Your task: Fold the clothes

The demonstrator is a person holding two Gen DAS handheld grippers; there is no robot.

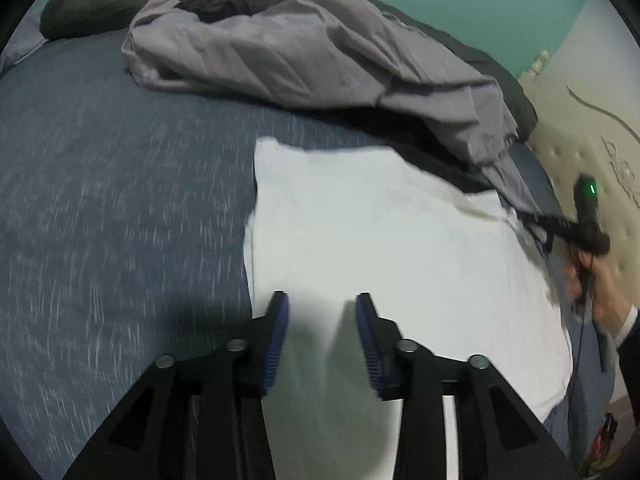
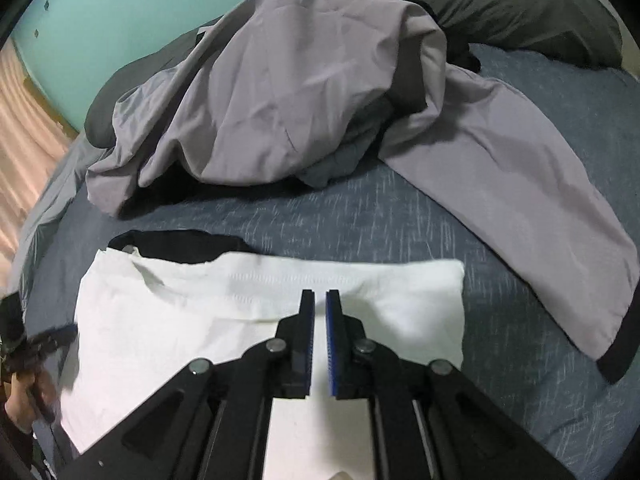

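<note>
A white garment (image 1: 380,248) lies flat on the bed, folded into a rough rectangle (image 2: 240,312). My left gripper (image 1: 322,300) hovers over its near part, open, with nothing between the blue pads. My right gripper (image 2: 320,296) is over the same garment with its pads almost together, shut, and nothing shows between them. In the left wrist view the right gripper (image 1: 536,222) reaches the garment's right edge, held by a hand (image 1: 600,284). The left gripper (image 2: 48,340) shows as a blur at the left edge of the right wrist view.
A crumpled grey jacket (image 2: 300,92) is heaped behind the white garment (image 1: 300,48), one sleeve trailing right. A black cloth (image 2: 180,246) peeks out from under the white one. Dark pillows (image 2: 520,4) sit at the back. A blue sheet (image 1: 100,200) covers the bed; a cream headboard (image 1: 592,160) stands right.
</note>
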